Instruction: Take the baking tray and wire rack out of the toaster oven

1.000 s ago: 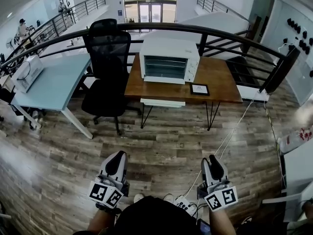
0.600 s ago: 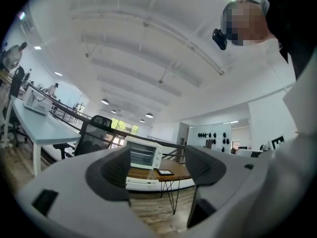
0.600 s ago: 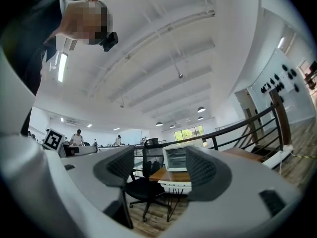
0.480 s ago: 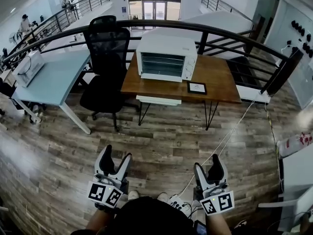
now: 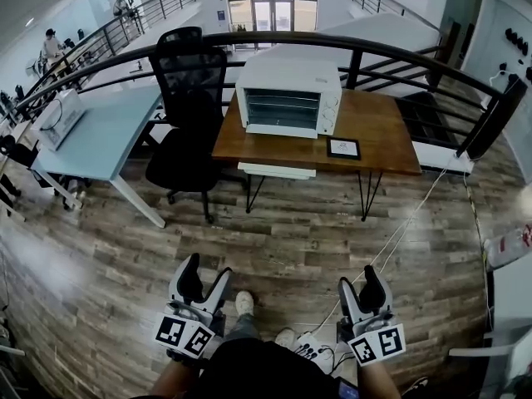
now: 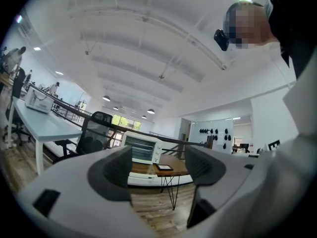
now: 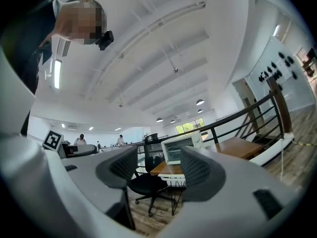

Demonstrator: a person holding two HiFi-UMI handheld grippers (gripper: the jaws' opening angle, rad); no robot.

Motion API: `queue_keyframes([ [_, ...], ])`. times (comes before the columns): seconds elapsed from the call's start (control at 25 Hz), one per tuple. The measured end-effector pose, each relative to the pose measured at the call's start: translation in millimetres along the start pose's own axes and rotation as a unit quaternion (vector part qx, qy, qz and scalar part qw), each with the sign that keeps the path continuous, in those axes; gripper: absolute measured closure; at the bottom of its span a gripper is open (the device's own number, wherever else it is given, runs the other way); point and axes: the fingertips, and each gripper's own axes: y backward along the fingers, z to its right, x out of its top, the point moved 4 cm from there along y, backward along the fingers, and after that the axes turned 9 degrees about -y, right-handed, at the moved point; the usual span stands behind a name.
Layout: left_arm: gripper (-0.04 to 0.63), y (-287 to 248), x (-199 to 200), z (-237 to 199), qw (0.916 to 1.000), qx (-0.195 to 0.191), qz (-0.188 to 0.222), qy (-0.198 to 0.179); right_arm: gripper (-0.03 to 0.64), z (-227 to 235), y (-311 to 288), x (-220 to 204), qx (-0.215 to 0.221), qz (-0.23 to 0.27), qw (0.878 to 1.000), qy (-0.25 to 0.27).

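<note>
Head view, with both gripper views. The left tool (image 5: pixel 206 274) and the right tool (image 5: pixel 361 288) are held low and close to the body. Each has its jaws apart with nothing between them, and only the distant room shows through each gap.

The toaster oven (image 5: pixel 288 98) stands at the rear left of the brown wooden tabletop (image 5: pixel 382 135). It lies straight ahead of the tools and well apart from them, across a stretch of wood-plank floor (image 5: pixel 274 239).

**Governing relation:** the oven lies roughly midway between the two tools' lines, so neither hand is clearly nearer. Its long axis runs left to right, across the line of approach, and its door (image 5: pixel 281 110) faces the person.

**Task objects:** the door appears shut. Horizontal lines show behind its glazing, but the baking tray and wire rack inside cannot be told apart at this range. By judgement nothing has been removed yet, and the coming move calls for closing the distance before the door can be opened.

**Materials and shapes:**
- The oven is a smooth white box with a glazed front.
- The tabletop is flat and matt, on thin dark hairpin legs.
- A small dark-framed card (image 5: pixel 342 148) lies just right of the oven.
- A black mesh-backed office chair (image 5: pixel 189 115) stands at the tabletop's left end
</note>
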Motion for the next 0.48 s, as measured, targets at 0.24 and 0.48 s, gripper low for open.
queue_keyframes([
  [0.24, 0.273, -42, -1, -29, 0.9997, -0.019, 0.014, -0.008, 0.379, 12, -41, -1, -0.019, 0.002, 1.0, 0.0],
  [0.48, 0.29, -99, 2, -77, 0.999, -0.04, 0.021, -0.002, 0.405, 9, -108, 11, -0.027, 0.008, 1.0, 0.01],
])
